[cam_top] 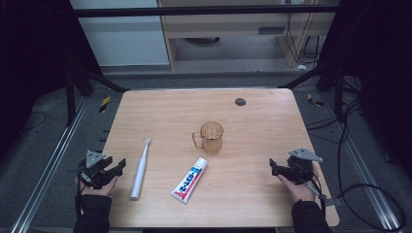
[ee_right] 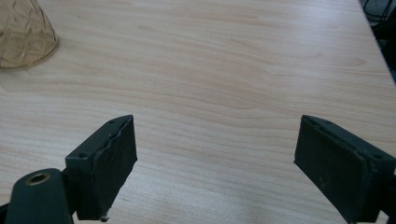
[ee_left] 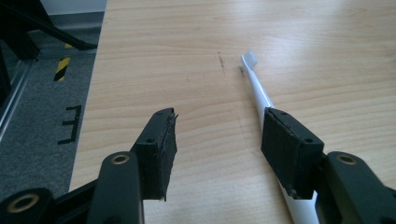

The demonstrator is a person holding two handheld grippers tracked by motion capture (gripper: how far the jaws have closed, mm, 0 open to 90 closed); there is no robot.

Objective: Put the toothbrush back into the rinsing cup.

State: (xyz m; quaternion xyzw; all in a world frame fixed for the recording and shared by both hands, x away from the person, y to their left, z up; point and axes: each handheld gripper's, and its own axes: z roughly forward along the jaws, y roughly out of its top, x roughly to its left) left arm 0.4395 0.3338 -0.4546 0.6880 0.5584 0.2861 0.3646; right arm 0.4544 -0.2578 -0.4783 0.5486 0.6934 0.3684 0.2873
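Left gripper at the table's left edge, held in a hand, jaws spread apart, nothing between them. In the left gripper view jaws parted over bare wood, right jaw just above the handle of the white toothbrush.

Just beside, toothbrush lying flat, bristle end pointing away from the person, handle end near the front edge.

Toward the middle, toothpaste tube lying flat and slanted, cap end farther from the person, apart from the toothbrush.

Behind the tube, amber see-through mug standing upright, handle on its left; near the tube's cap end, apart from it.

Far back, small dark round spot on the tabletop.

At the right edge, right gripper in a hand, jaws wide apart and empty. In the right gripper view 2 jaws over bare wood, mug at upper left, well apart.
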